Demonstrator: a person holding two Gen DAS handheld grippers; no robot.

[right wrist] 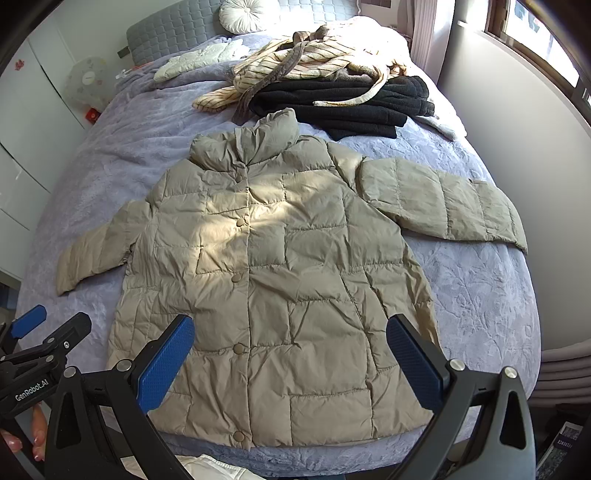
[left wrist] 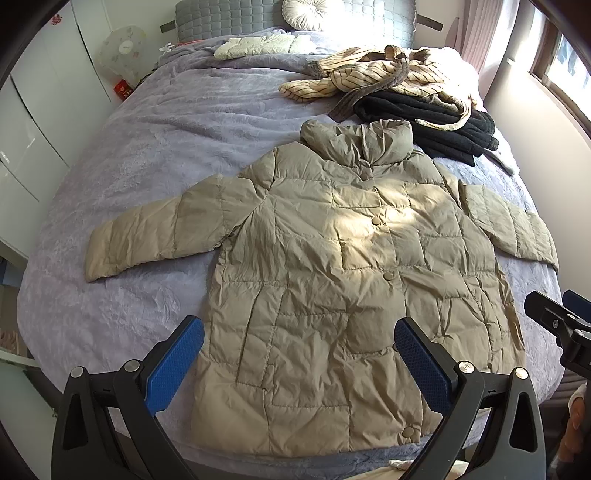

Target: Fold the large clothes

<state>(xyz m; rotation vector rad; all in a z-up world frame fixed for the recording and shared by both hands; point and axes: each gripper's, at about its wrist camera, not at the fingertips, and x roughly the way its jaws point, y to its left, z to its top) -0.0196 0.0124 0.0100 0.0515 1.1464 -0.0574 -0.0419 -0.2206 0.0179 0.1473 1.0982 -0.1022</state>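
A khaki quilted puffer jacket (left wrist: 332,258) lies flat and face up on the lilac bed cover, buttoned, collar toward the headboard, both sleeves spread out sideways. It also shows in the right wrist view (right wrist: 280,280). My left gripper (left wrist: 299,354) is open and empty, held above the jacket's hem near the foot of the bed. My right gripper (right wrist: 290,350) is open and empty, also above the hem, to the right of the left one. The right gripper's side shows at the edge of the left wrist view (left wrist: 561,325).
A striped cream robe (left wrist: 384,74) lies on folded black clothes (left wrist: 436,122) beyond the collar. A pale padded garment (left wrist: 255,46), a round cushion (left wrist: 304,13) and the grey headboard are at the back. White wardrobes stand left, a window right.
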